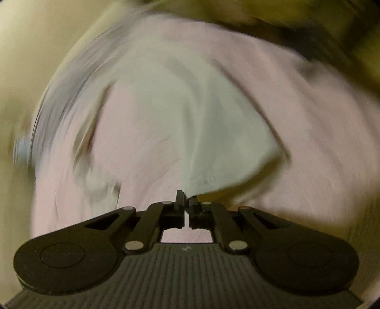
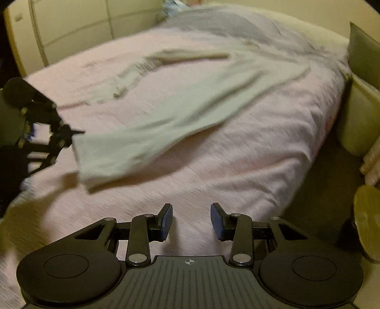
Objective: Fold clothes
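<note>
A pale grey-white long-sleeved garment (image 2: pixel 166 104) lies spread on a pink bedspread (image 2: pixel 237 166). My left gripper (image 1: pixel 186 202) is shut on a lower corner of the garment (image 1: pixel 190 133) and lifts it off the bed; the view is motion-blurred. The left gripper also shows in the right wrist view (image 2: pixel 71 132) at the left edge, pinching the garment's corner. My right gripper (image 2: pixel 192 219) is open and empty, held above the pink bedspread near its front edge, apart from the garment.
A grey blanket (image 2: pixel 225 21) lies at the head of the bed. Cream wardrobe doors (image 2: pixel 83 23) stand behind it. A cushion (image 2: pixel 363 57) and a round stool (image 2: pixel 368 223) are at the right, beside the bed. Floor shows along the bed's right side.
</note>
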Demonstrator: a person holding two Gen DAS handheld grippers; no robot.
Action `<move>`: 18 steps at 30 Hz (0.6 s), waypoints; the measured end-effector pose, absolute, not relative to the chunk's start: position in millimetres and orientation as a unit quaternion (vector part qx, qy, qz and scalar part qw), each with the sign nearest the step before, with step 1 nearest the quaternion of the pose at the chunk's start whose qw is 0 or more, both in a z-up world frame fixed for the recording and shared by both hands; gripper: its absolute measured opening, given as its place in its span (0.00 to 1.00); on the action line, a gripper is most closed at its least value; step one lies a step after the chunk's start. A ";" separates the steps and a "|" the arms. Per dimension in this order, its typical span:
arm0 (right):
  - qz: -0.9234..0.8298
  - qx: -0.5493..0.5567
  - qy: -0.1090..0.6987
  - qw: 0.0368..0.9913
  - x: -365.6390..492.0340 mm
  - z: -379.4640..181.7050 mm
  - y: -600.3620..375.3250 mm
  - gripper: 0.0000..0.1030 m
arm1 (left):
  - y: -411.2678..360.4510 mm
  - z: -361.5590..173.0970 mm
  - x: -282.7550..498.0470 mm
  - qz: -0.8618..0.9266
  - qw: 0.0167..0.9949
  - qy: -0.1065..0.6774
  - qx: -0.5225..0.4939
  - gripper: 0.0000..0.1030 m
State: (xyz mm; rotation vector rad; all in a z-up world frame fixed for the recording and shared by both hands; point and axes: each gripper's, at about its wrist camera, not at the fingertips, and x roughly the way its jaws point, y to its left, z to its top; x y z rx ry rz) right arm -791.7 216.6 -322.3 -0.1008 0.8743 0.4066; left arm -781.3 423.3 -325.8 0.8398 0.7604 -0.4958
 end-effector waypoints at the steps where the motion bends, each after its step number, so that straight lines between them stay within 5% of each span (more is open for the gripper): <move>1: 0.210 -0.047 0.411 0.886 -794.8 -319.5 223.1 0.38 | 430.8 -322.6 -776.1 -0.219 0.827 0.371 0.361 0.02; 13: 0.269 -0.175 0.332 0.887 -811.5 -343.2 341.5 0.38 | 439.3 -332.6 -760.7 -0.238 0.819 0.393 0.344 0.02; 18: 0.218 -0.142 0.321 0.911 -805.8 -349.9 349.8 0.38 | 437.5 -333.7 -761.1 -0.242 0.822 0.388 0.339 0.02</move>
